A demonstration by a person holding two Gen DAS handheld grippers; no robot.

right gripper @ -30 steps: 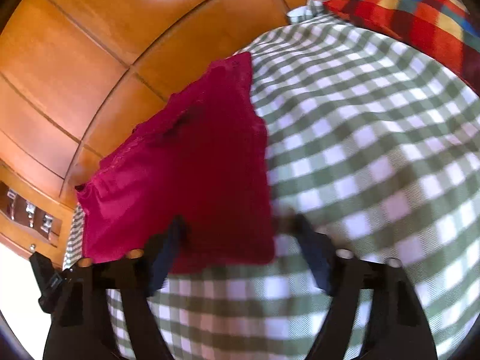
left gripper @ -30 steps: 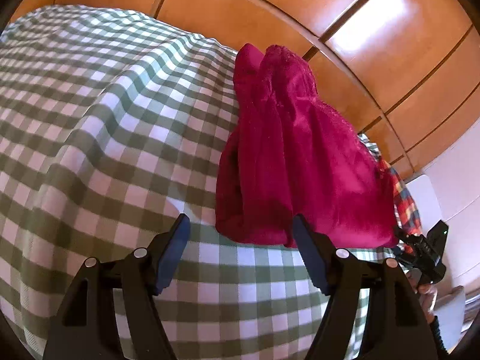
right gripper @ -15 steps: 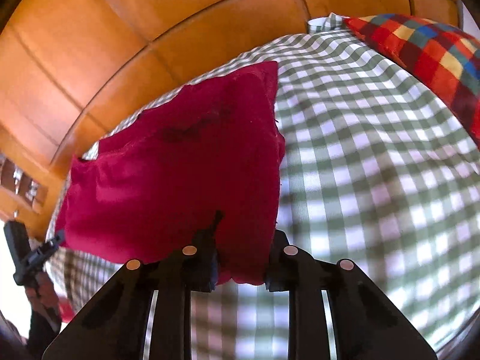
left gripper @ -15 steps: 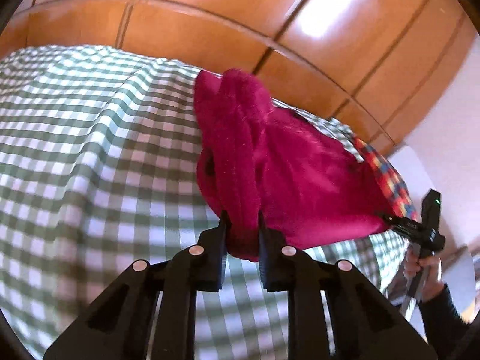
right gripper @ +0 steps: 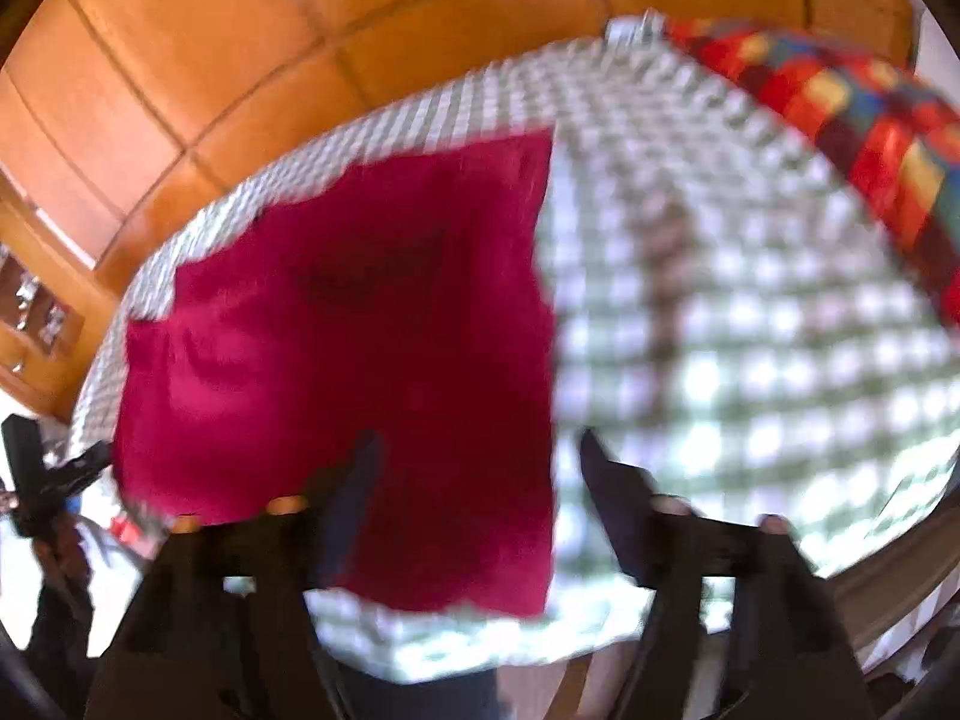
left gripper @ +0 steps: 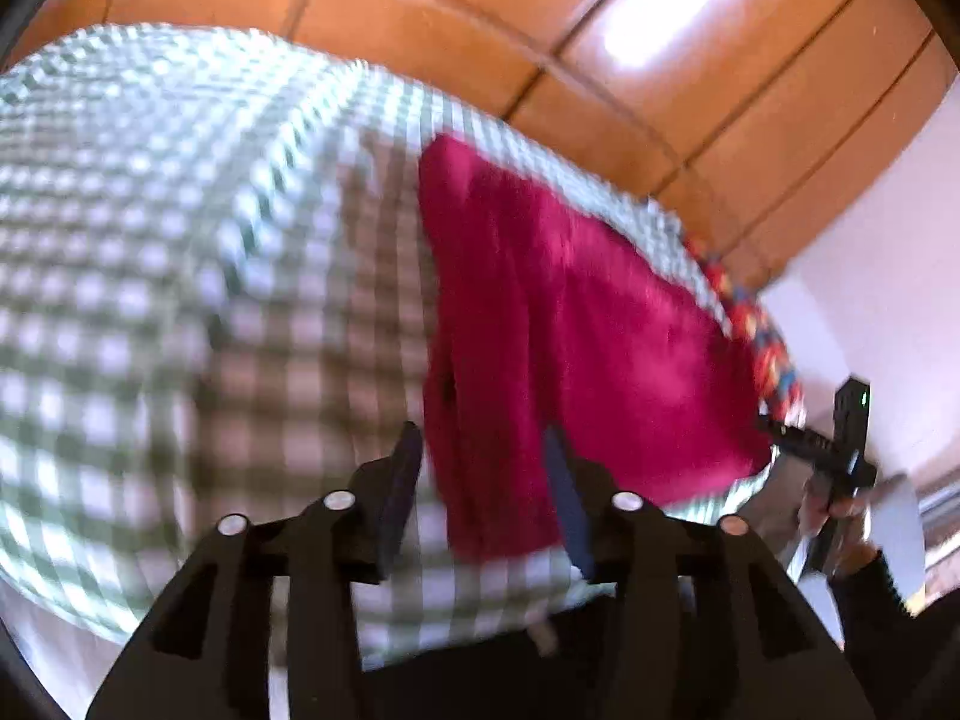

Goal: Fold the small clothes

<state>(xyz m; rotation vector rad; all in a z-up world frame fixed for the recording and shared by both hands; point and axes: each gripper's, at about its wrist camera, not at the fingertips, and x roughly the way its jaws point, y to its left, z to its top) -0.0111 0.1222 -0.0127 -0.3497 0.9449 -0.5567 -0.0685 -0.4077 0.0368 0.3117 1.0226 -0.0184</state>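
Both claws, pinching half a second ago, are now gaping off the soft, light red garment (left gripper: 540, 324); I'm regripping corners.

Black left tongs (left gripper: 480, 489) with silver screws and dark blue pads (left gripper: 403, 483).

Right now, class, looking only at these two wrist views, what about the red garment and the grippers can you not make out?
- Crimson red fabric garment: motion blur in both views hides its folds and type.
- Its near edge: the right gripper covers part in the right wrist view.
- The dark mark on the garment: too blurred to identify.
- Whether the left gripper touches the cloth: blurred.
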